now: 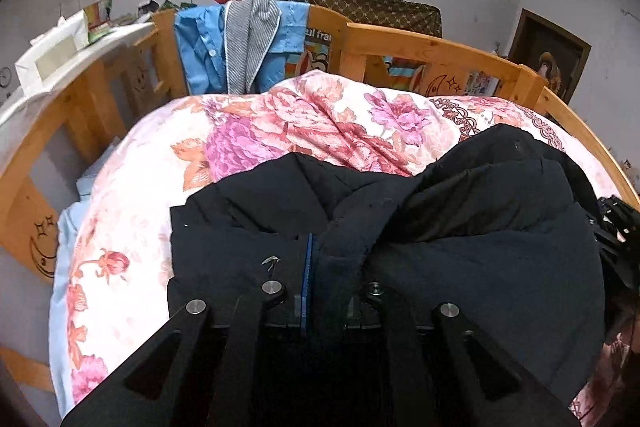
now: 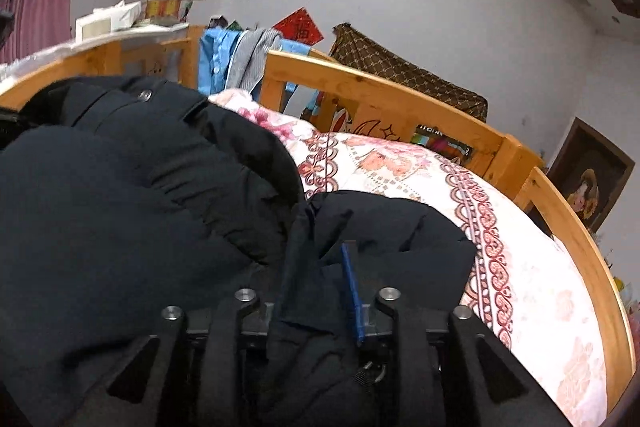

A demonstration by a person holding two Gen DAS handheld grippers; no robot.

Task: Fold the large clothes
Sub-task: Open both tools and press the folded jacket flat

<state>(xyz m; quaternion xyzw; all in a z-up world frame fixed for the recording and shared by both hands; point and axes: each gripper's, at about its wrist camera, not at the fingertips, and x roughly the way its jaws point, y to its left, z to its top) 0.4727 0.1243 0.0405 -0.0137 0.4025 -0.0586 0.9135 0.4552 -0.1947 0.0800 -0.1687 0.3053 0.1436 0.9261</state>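
Observation:
A large black padded jacket lies bunched on a floral quilt; it also fills the left and middle of the right wrist view. My left gripper is shut on a fold of the jacket, the blue pad edge showing between dark cloth. My right gripper is shut on another fold of the jacket, with cloth running between its fingers and a blue pad beside it. Both fingertips are mostly buried in cloth. The right gripper's body shows at the far right of the left wrist view.
A wooden bed rail surrounds the quilt. A blue shirt and a grey striped garment hang over the rail. A white shelf with boxes stands left. A framed picture leans at the right wall.

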